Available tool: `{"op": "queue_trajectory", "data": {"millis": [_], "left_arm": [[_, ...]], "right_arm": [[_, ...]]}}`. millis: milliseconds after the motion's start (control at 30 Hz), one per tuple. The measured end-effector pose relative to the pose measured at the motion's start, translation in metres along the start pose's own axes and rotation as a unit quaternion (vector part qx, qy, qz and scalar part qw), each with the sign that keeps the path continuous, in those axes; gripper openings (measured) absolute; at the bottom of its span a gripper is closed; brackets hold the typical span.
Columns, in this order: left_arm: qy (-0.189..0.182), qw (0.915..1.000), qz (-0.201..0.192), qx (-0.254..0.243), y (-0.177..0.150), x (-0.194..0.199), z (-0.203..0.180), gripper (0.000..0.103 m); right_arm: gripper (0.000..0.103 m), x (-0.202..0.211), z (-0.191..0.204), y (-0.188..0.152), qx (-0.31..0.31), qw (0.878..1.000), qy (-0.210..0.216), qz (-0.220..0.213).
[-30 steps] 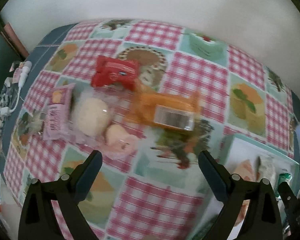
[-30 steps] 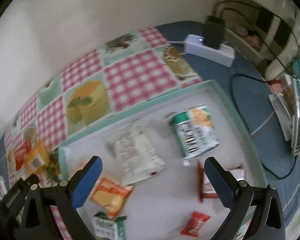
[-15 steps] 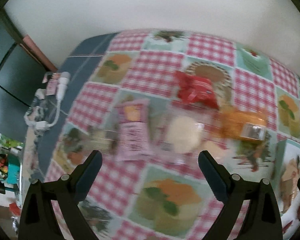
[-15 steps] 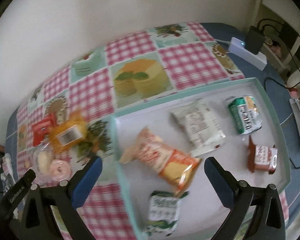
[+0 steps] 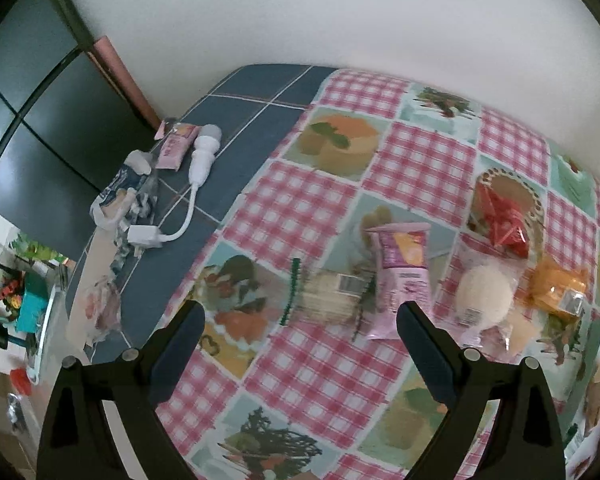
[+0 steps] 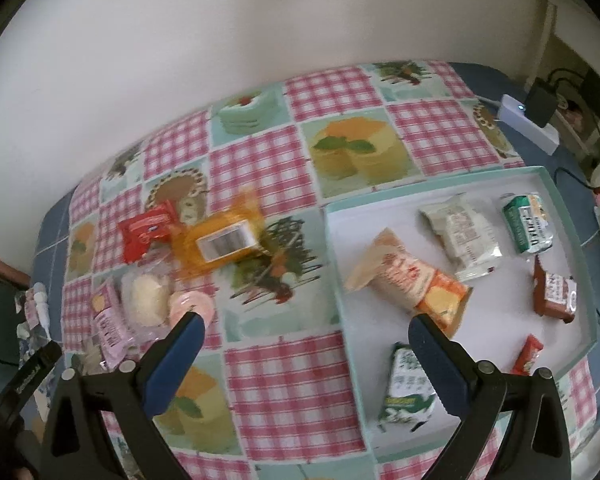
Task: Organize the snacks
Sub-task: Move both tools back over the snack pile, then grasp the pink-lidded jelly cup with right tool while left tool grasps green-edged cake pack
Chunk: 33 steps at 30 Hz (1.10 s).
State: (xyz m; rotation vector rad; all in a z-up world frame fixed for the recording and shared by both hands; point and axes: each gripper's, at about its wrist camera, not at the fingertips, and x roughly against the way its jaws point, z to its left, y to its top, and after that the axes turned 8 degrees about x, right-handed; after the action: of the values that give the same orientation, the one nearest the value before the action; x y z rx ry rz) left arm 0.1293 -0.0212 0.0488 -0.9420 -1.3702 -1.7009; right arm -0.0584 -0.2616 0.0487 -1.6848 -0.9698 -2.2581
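Loose snacks lie clustered on the checked tablecloth [image 6: 284, 384]: a pink packet [image 5: 402, 280] with a yellow picture at its top, a clear bag with a pale round cake [image 5: 485, 294], a crumpled red wrapper [image 5: 506, 222], an orange pack [image 6: 220, 244] with a white barcode label, and a blurred tan packet [image 5: 328, 294] edged in green. In the left wrist view this cluster runs from 12 to 2 o'clock beyond the left gripper [image 5: 298, 318], whose fingers stand wide apart and hold nothing. The right gripper [image 6: 306, 330] is likewise spread wide and empty above the cloth. At 2 o'clock from it sits a pale green tray [image 6: 334, 216] with a white floor, holding a cream-and-orange bag [image 6: 410, 278], a whitish packet [image 6: 462, 238], a green-and-white pack [image 6: 526, 224], a brown bar [image 6: 554, 292], a small red sweet [image 6: 528, 354] and a green pouch [image 6: 406, 392]. The cloth shows pink gingham squares and cake pictures over a blue grid-lined table [image 5: 252, 92] set against a white wall [image 5: 340, 12]. At 10 o'clock in the left view lie a white cable [image 5: 188, 204] and adapter.
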Motion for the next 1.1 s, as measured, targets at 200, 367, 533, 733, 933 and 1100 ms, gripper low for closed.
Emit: {"op": "queue_trajectory", "data": {"millis": [200, 367, 533, 733, 933, 1100], "left_arm": [[-0.003, 1.0, 0.002, 0.008, 0.006, -0.006, 0.013, 0.097], [-0.007, 0.9999, 0.005, 0.012, 0.013, -0.013, 0.022, 0.097], [-0.009, 0.9995, 0.012, 0.028, 0.021, -0.026, 0.036, 0.097], [-0.038, 0.9976, 0.026, 0.051, 0.033, -0.046, 0.05, 0.097], [-0.079, 0.9913, 0.057, 0.088, 0.037, -0.074, 0.057, 0.097], [-0.099, 0.9866, 0.091, 0.092, 0.031, -0.097, 0.046, 0.097]], "right_arm": [[0.103, -0.006, 0.022, -0.004, 0.008, 1.0, 0.008, 0.004], [0.103, -0.018, 0.041, -0.004, 0.018, 1.0, 0.018, 0.011], [0.103, -0.03, 0.056, 0.0, 0.023, 0.999, 0.025, 0.012], [0.103, -0.048, 0.068, 0.005, 0.03, 0.999, 0.029, 0.017], [0.103, -0.07, 0.077, 0.006, 0.041, 0.998, 0.022, 0.03], [0.103, -0.082, 0.077, 0.006, 0.041, 0.998, 0.024, 0.036]]}}
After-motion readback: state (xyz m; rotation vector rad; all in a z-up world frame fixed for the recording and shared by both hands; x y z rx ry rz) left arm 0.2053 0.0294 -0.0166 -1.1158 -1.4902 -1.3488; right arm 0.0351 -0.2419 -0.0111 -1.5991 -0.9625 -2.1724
